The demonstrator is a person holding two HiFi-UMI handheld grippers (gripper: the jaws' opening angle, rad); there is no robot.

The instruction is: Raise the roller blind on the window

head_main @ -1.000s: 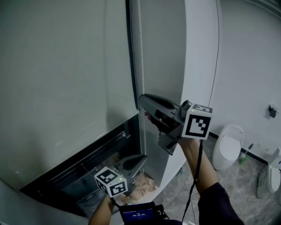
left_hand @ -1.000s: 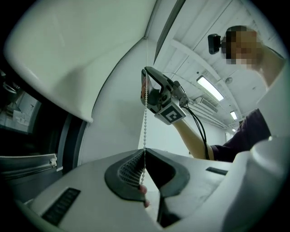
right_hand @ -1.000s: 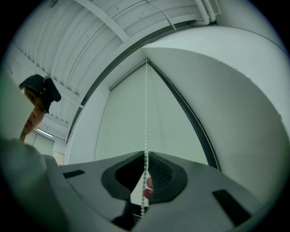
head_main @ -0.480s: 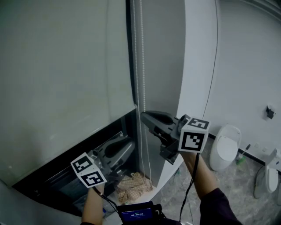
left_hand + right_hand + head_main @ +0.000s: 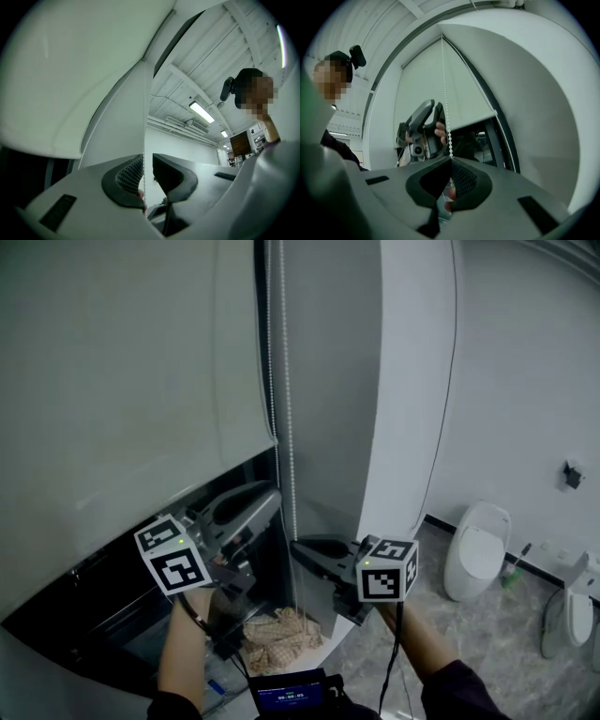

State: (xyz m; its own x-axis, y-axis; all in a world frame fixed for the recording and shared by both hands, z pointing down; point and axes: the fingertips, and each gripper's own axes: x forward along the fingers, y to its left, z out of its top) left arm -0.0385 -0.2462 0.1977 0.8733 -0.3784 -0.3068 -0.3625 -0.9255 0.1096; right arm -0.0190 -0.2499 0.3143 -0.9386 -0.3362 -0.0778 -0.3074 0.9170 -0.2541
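The roller blind (image 5: pixel 122 381) fills the upper left of the head view as a pale sheet. Its bottom edge slants from the left border up toward the centre, and a dark strip of window (image 5: pixel 112 624) is bare beneath it. Just right of the blind's edge hangs the bead chain (image 5: pixel 287 409). Its long axis is vertical in the frame, running from the top border down past both tools. The left gripper (image 5: pixel 267 502) sits left of centre and points up and to the right at the chain. In the left gripper view its jaws stand a little apart. The chain (image 5: pixel 144 117) passes straight up between them, with a gap on the right-hand side. The right gripper (image 5: pixel 300 547) lies lower, at lower centre, and points left. In the right gripper view its jaws are clenched on the chain (image 5: pixel 445 93), which rises from the pinched tips toward the top of the frame. A toilet (image 5: pixel 478 549) stands at the lower right.
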